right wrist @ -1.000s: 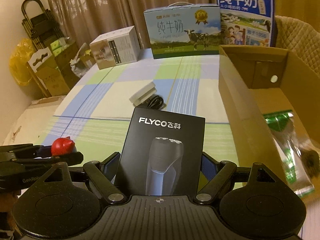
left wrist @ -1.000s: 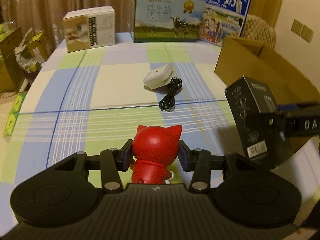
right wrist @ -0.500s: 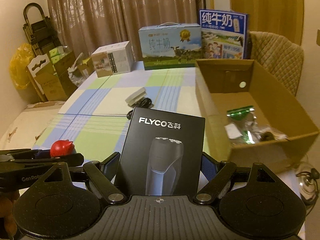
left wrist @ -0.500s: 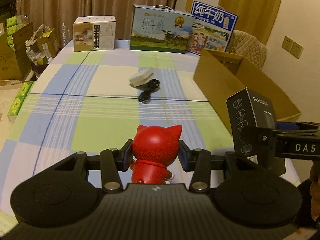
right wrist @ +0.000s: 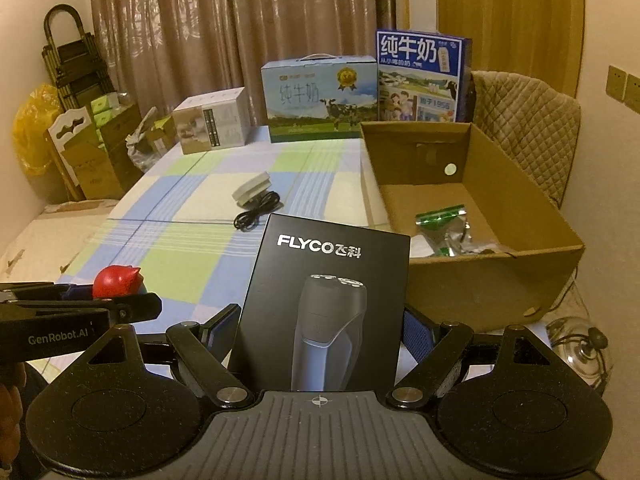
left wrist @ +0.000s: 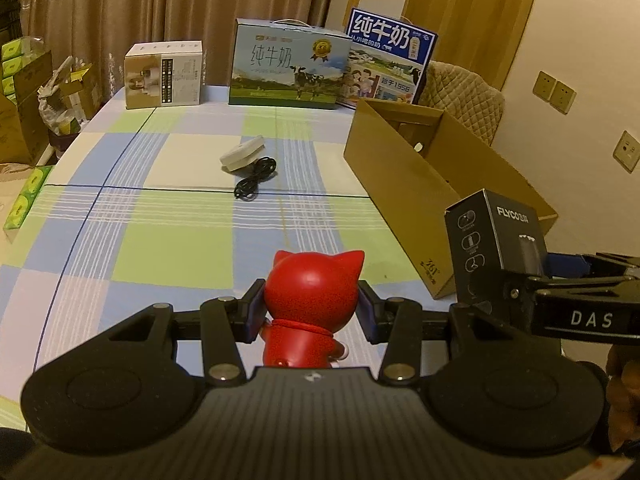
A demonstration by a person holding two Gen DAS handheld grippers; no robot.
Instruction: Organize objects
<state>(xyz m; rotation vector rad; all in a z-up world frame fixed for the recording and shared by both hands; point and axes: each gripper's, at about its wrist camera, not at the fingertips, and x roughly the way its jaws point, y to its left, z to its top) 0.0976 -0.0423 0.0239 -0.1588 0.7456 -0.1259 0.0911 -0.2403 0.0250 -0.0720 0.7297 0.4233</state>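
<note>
My left gripper (left wrist: 312, 308) is shut on a red cat-eared figurine (left wrist: 314, 292) and holds it above the near edge of the checked tablecloth (left wrist: 168, 240). My right gripper (right wrist: 320, 332) is shut on a black FLYCO shaver box (right wrist: 324, 304), held upright; the box also shows in the left wrist view (left wrist: 494, 246), to the right of the figurine. The figurine (right wrist: 116, 281) appears at the left of the right wrist view. An open cardboard box (right wrist: 480, 280) stands on the table's right side, with a green foil packet (right wrist: 442, 226) inside.
A white charger (left wrist: 243, 154) with a coiled black cable (left wrist: 254, 184) lies mid-table. Two milk cartons (left wrist: 288, 70) and a small white box (left wrist: 163, 75) stand along the far edge. A quilted chair (right wrist: 528, 128) stands behind the cardboard box. Cartons are stacked on the floor at left.
Both grippers have drawn back and risen from the table with their objects still held. More of the table and the inside of the cardboard box now shows.
</note>
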